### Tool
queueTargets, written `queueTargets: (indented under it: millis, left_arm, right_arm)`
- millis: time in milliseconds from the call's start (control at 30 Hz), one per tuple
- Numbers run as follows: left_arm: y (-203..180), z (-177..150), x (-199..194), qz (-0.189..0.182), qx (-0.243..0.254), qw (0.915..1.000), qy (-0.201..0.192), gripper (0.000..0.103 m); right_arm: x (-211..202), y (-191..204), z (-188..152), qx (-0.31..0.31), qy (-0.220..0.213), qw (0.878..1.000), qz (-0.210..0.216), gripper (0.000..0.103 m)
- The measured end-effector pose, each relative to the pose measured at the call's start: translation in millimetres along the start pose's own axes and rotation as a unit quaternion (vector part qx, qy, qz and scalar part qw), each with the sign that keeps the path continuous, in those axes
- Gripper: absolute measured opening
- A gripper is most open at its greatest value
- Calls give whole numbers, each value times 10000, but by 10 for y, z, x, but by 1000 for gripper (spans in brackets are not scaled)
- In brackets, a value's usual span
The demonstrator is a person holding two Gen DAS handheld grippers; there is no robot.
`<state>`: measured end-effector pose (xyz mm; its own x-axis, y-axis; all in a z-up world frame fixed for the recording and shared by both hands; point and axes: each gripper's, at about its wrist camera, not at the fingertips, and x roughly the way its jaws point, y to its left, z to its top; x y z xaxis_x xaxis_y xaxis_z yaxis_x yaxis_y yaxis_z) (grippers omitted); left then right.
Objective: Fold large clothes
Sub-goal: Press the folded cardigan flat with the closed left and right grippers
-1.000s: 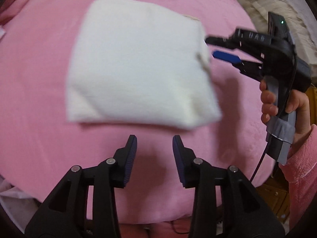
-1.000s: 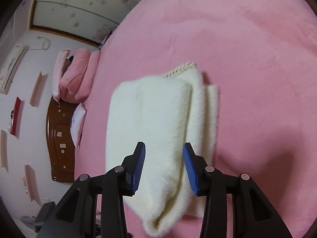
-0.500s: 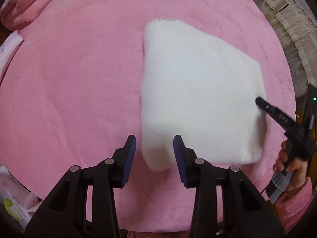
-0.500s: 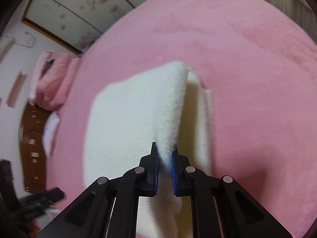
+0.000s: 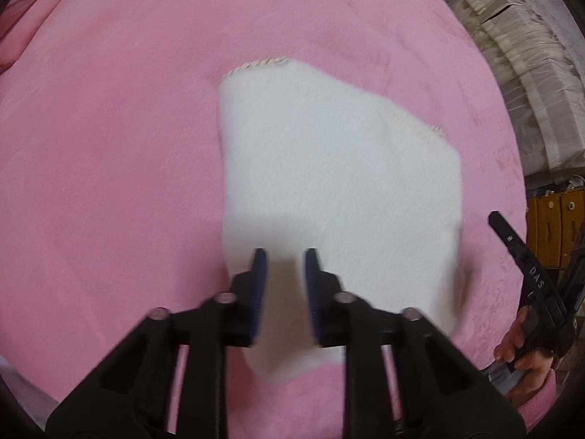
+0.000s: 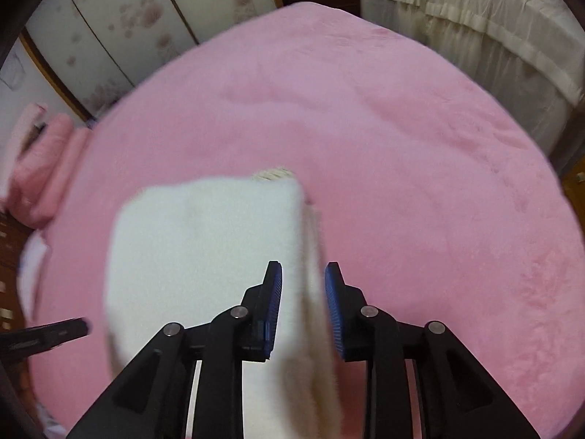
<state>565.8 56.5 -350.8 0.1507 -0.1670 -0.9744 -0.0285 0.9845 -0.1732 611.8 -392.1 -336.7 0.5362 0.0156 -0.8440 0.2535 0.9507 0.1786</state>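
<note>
Folding looks nearly finished, judging by how the white fluffy fleece garment lies as a compact, several-layered rectangle near the middle of the pink plush bed cover, a rope-like trimmed edge peeking out at its far side. What may be left is only a last tuck or squaring of the layers, and perhaps setting the bundle aside. The left gripper hangs over the near edge of the bundle, its blue-padded fingers closing with fabric beneath them; motion blur hides whether they pinch any cloth. The right gripper straddles the stacked layered edge of the garment, its fingers opening, with a visible gap between the pads and the cloth. The bed fills most of both views; rolled pink bedding sits at its head, floral sliding panels stand behind, cream curtains hang to one side, and a yellow cabinet shows past the person's hand.
</note>
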Motion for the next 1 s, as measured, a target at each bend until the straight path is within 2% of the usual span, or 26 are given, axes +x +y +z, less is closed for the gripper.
queueTargets:
  millis: [100,167,233,300,333,367,400,467,533,600,667,733,767,800,867,933,1000]
  left_arm:
    - [-71,218,169,-522,50,9986,-81,3]
    - [-82,394,315,-866,44,9962,-98,2]
    - [-135,523,473,-1132,51,9935,-134,2]
    - [-161,645,621,-1070,67,9941,-155,2]
    - [-151,711,715,-854,34,9963,-113,2]
    - [-113,796,861,-546,-7,9985,-84,2]
    - [-66,862,946,-383,-35,9992,-96,1]
    - [62,980,1007,-182,-159,9994,-230,1]
    - [206,1065,982,11,-357,9987,-375,1]
    - [339,1121,939,-126,-533,9975,-457,1]
    - [376,1136,917,-64,-623,9966,-538,1]
    - [341,1073,868,-174,-667,9957,-614,1]
    - [315,1001,851,-480,-808,9936,-624,1]
    - [287,931,847,-804,-931,9906,-594,1]
    - [168,774,884,-1319,-1053,9849,-396,1]
    - [56,651,984,-1524,-1158,9815,-84,1]
    - [5,551,1046,-1646,-1307,9777,15,1]
  right_arm:
    - [-23,87,126,23,126,9971,747,10]
    - [162,352,159,-118,320,9916,1247,1]
    - [411,636,179,-108,504,9815,1846,1]
    - [721,867,194,65,758,9724,2204,1]
    - [863,949,197,135,880,9692,2296,1]
    - [1002,1035,201,125,1020,9683,2278,1]
    - [1130,1107,209,21,1149,9688,2195,1]
    - [1260,1151,281,-172,1139,9720,2047,0]
    - [1177,980,443,-109,710,9881,1360,0]
    - [1018,630,527,150,226,9990,360,0]
    - [895,228,562,754,150,9965,318,0]
    - [653,77,617,808,-114,9962,-317,0]
    - [528,52,629,852,-263,9957,-234,0]
    - [402,71,619,929,-372,9948,166,0]
    - [265,269,557,760,-275,9929,870,0]
    - [290,594,400,510,222,9849,1641,0]
    - [488,891,164,566,1026,9666,2279,0]
